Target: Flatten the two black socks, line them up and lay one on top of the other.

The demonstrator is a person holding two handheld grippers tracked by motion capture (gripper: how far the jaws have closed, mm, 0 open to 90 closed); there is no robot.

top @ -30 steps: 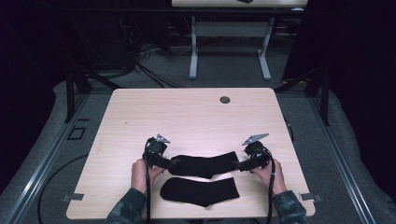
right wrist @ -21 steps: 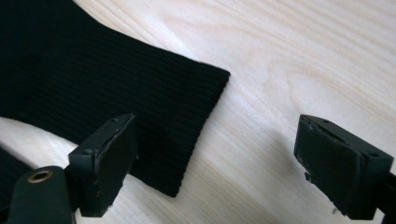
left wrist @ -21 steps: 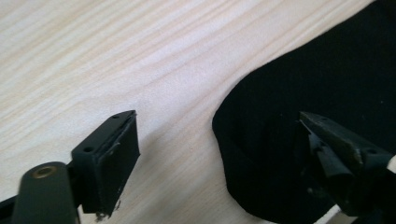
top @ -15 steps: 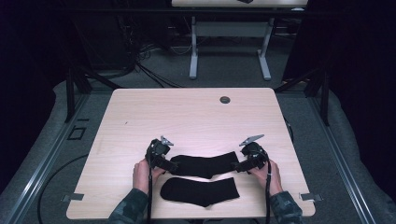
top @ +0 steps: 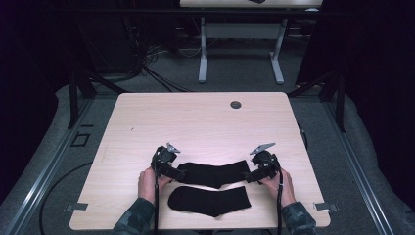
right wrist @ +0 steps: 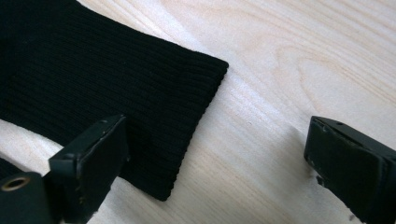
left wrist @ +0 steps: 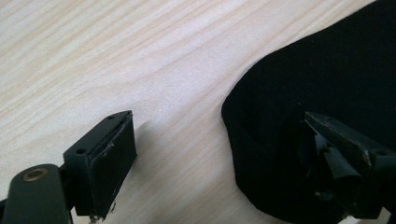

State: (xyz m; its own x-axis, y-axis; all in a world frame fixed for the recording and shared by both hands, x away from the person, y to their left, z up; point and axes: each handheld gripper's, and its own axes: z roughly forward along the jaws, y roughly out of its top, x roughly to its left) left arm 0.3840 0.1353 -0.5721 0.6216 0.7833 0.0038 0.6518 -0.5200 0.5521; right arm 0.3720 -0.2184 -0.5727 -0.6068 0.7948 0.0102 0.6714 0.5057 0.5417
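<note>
Hand-held gripper (right wrist: 219, 154) over ribbed black sock (right wrist: 93, 74)

I've got both hands at the bottom of the high view, sleeves in a dark green camouflage print. My left gripper (top: 180, 171) is black, a grey three-cornered plate on top, black cable trailing back. My right gripper (top: 247, 175) matches. In the left gripper view, flat black jaws with scuffed pads, small screw holes, a brass-coloured rivet.
</note>
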